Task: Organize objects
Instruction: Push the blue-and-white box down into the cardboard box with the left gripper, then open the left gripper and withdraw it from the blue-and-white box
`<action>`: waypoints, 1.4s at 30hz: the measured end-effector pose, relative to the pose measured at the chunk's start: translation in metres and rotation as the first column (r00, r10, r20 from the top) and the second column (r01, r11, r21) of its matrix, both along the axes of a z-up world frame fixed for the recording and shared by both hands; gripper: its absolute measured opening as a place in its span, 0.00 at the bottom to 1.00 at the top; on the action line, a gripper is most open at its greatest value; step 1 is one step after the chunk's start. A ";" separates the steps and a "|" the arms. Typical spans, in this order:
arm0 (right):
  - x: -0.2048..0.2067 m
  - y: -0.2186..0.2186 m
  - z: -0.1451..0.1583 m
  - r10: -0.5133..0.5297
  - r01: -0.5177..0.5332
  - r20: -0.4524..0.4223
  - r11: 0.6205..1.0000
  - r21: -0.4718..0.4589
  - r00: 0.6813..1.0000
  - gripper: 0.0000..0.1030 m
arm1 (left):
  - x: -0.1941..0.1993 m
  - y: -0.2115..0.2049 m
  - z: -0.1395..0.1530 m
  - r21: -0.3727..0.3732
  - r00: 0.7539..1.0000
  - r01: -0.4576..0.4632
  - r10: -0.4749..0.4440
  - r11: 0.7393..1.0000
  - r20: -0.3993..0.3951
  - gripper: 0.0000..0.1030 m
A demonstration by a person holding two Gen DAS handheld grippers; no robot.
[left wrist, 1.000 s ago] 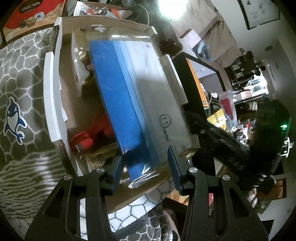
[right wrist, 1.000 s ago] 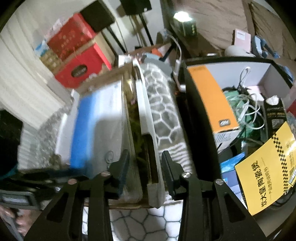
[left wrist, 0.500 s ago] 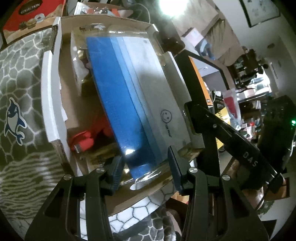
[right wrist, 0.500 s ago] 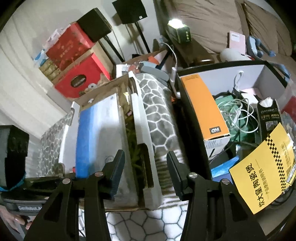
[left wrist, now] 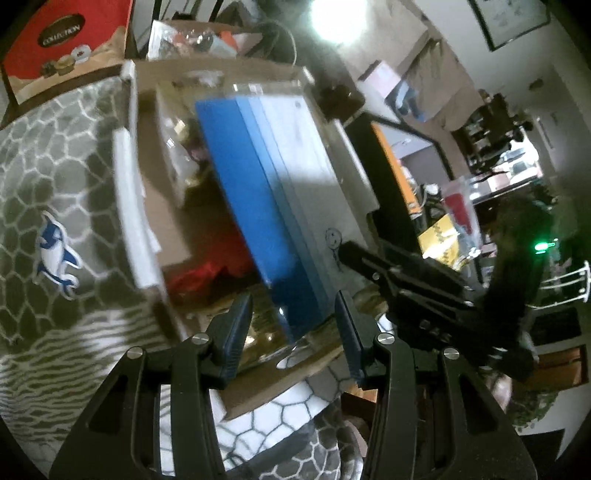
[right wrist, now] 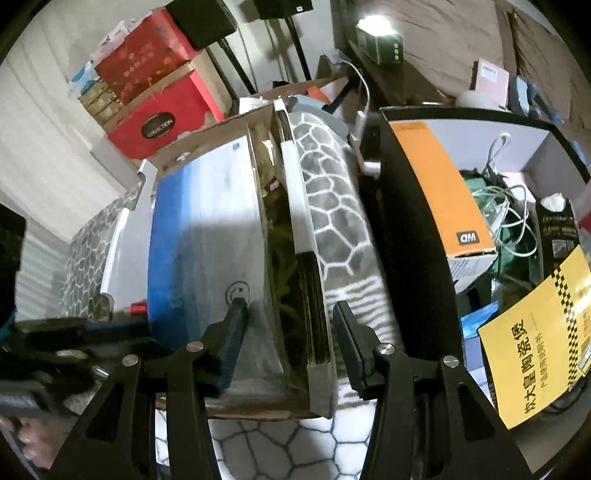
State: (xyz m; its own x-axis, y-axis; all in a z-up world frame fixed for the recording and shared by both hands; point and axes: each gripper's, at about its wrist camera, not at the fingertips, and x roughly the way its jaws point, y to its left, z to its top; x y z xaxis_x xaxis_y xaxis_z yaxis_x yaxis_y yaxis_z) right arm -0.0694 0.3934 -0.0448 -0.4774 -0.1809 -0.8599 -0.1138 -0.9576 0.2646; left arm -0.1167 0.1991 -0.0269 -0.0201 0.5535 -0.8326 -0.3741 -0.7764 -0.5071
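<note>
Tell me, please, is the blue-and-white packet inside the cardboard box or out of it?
Inside: the blue-and-white packet lies within the cardboard box, leaning over its contents.

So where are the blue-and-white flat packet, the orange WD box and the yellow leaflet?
Blue-and-white flat packet (right wrist: 207,236): right wrist view, its white face.
Orange WD box (right wrist: 439,184): right wrist view, orange top face.
Yellow leaflet (right wrist: 535,336): right wrist view, printed middle.

This is a lived-in, cluttered home: a beige cushioned sofa (right wrist: 454,40) at the back, a framed picture (left wrist: 511,20) on the wall, a grey pebble-patterned rug (right wrist: 332,206) underfoot, stacked red gift boxes (right wrist: 159,107), and a black storage bin (right wrist: 413,229) of tangled white cables (right wrist: 506,206).
</note>
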 end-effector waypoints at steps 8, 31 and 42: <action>0.001 0.002 0.001 -0.002 0.002 0.000 1.000 -0.010 1.000 0.48 | -0.031 -0.075 0.020 0.049 0.986 -0.155 0.157 0.987 -0.051 0.54; -0.001 -0.002 -0.002 -0.001 0.001 0.003 1.000 0.001 1.000 0.48 | -0.061 -0.104 -0.057 -0.333 0.959 -0.274 0.229 0.902 -0.170 0.55; -0.001 -0.001 -0.002 0.001 -0.001 0.003 1.000 0.002 1.000 0.48 | -0.062 -0.081 -0.060 -0.402 0.955 -0.258 0.170 0.879 -0.243 0.32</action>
State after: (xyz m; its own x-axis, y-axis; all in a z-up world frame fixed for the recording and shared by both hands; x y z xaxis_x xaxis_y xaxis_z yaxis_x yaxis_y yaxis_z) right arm -0.0699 0.3919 -0.0467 -0.4745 -0.1793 -0.8618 -0.1139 -0.9583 0.2621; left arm -0.1783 0.1184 -0.0867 -0.2829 0.1111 -0.9527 -0.2304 -0.9721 -0.0449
